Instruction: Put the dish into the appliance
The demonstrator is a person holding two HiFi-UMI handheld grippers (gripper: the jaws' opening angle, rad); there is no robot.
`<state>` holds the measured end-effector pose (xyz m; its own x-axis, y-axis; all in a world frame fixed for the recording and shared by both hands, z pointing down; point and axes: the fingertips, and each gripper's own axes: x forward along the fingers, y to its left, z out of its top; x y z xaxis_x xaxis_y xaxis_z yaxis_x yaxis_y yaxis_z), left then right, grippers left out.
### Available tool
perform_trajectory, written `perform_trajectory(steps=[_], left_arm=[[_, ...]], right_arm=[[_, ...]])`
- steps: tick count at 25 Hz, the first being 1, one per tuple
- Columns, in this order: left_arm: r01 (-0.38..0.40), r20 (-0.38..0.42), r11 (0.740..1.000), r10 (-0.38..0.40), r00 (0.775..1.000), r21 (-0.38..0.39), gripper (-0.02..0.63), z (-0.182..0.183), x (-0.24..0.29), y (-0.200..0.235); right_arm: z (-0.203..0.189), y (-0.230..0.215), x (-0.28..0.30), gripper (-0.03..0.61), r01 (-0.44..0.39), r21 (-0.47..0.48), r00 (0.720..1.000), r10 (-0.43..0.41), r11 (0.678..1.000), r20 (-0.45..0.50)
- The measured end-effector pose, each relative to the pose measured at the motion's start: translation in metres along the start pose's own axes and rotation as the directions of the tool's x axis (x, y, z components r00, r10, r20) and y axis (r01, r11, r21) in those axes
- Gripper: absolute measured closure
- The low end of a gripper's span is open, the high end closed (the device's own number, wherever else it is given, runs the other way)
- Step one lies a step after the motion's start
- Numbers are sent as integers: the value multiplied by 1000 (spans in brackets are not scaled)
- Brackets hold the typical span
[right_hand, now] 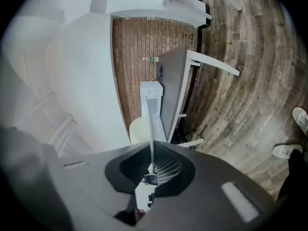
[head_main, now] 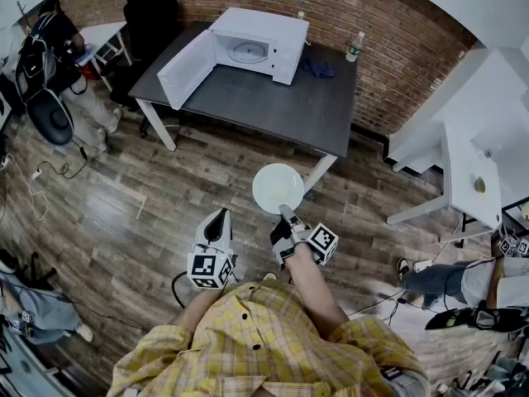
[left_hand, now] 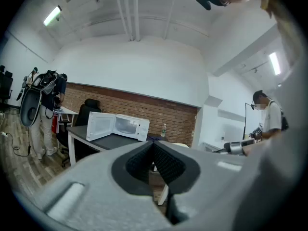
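Transport step: right tool (head_main: pixel 284 212) clamps plate (head_main: pixel 277 186) rim, plate airborne short of tabletop (head_main: pixel 273 110) near edge; left tool (head_main: pixel 217 218) clenched, empty; next: level reach into open microwave (head_main: pixel 258 44) at far edge.

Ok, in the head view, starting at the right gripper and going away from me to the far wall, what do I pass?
right gripper, shut on the plate's rim → plate → table → microwave, door open → brick wall
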<state>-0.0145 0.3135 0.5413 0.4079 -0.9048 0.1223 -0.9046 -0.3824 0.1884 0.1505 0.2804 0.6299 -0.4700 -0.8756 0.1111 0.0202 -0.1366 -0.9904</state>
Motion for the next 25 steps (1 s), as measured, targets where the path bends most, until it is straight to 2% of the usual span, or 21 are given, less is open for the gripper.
perform_trajectory(steps=[16,25], left_arm=[[-23,11,1000,23,1000,9,617,3,-8,-14],[-63,16,998,64,998,-4,617,-6,-17,-39]], right_arm=[[9,6,-13,565,-7,-30,1000,7,1000,-1],[13,6,-27,565,-17,-46,998,14,999,-55]])
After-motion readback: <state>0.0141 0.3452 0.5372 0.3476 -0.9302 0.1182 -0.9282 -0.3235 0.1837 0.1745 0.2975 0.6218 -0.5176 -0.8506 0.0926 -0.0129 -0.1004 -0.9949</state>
